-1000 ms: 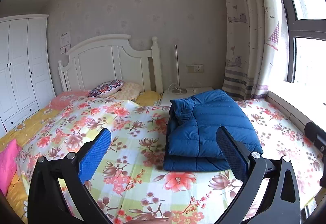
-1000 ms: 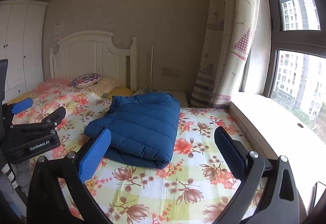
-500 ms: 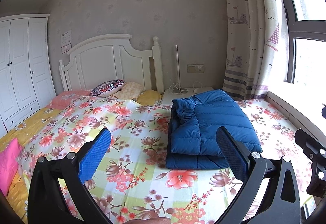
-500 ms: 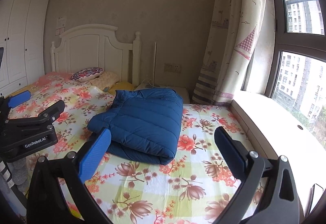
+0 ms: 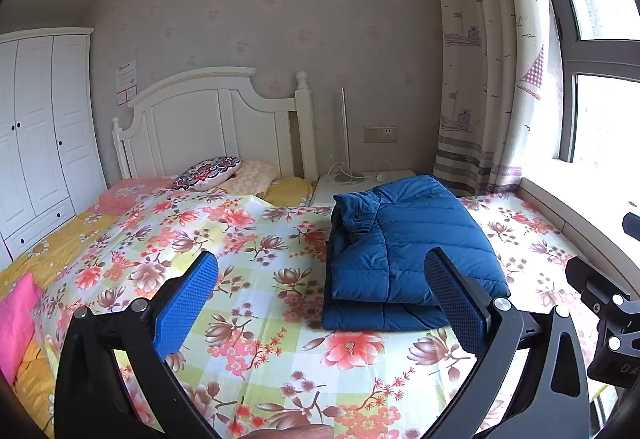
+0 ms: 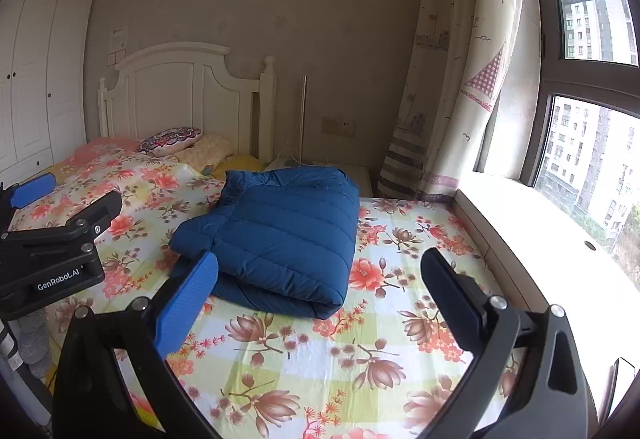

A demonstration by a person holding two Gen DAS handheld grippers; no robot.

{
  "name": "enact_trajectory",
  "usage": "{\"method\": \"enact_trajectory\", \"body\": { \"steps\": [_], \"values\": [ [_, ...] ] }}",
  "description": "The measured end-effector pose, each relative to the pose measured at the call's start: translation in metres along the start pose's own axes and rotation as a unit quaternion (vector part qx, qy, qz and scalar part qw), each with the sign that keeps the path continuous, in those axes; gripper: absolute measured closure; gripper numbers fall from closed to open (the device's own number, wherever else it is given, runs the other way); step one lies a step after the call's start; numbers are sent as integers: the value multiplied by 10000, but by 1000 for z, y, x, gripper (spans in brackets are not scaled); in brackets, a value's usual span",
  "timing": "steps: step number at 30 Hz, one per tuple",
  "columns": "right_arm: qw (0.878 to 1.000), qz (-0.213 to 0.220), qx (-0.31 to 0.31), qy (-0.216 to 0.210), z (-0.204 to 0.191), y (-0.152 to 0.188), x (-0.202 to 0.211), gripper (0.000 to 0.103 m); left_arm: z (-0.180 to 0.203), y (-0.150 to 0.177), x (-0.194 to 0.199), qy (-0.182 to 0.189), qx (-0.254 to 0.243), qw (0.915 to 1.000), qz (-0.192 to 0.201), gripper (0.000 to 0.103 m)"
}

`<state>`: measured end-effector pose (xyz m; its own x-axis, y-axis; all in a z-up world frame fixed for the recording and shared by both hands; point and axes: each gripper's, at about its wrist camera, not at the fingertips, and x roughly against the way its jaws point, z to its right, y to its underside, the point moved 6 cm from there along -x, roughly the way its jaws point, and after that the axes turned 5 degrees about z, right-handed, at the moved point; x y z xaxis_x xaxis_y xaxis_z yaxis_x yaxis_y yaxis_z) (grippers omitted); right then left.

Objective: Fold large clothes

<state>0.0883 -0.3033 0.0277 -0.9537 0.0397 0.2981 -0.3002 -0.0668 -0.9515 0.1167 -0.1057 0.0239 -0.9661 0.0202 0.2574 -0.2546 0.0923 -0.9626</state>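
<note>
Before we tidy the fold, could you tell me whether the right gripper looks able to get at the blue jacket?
Probably yes: the right gripper has its jaws open, holding nothing, and only bare floral sheet lies between it and the folded blue jacket.

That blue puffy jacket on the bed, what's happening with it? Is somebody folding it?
A person is holding a pair of tongs in each hand to fold big clothes. The blue puffy jacket lies on the flowery bedspread in a neat folded bundle, so the folding looks done. Nothing is touching it now. The left tongs and the right tongs are both open, holding nothing, and sit short of the jacket, above the bedspread.
</note>
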Motion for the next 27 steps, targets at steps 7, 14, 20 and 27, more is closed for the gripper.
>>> {"method": "enact_trajectory", "body": {
  "steps": [7, 14, 20, 27],
  "values": [
    [10000, -33, -7, 12, -1, 1, -1, 2, -1, 0, -1, 3, 1, 10000, -4, 4],
    [10000, -44, 10, 27, -3, 2, -2, 2, 1, 1, 2, 2, 14, 10000, -36, 4],
    [10000, -69, 14, 29, -4, 4, -3, 2, 0, 1, 2, 3, 16, 10000, -34, 4],
    [9999, -107, 29, 31, -7, 7, -6, 2, 1, 3, 2, -13, 25, 10000, -44, 4]
  ]
}}
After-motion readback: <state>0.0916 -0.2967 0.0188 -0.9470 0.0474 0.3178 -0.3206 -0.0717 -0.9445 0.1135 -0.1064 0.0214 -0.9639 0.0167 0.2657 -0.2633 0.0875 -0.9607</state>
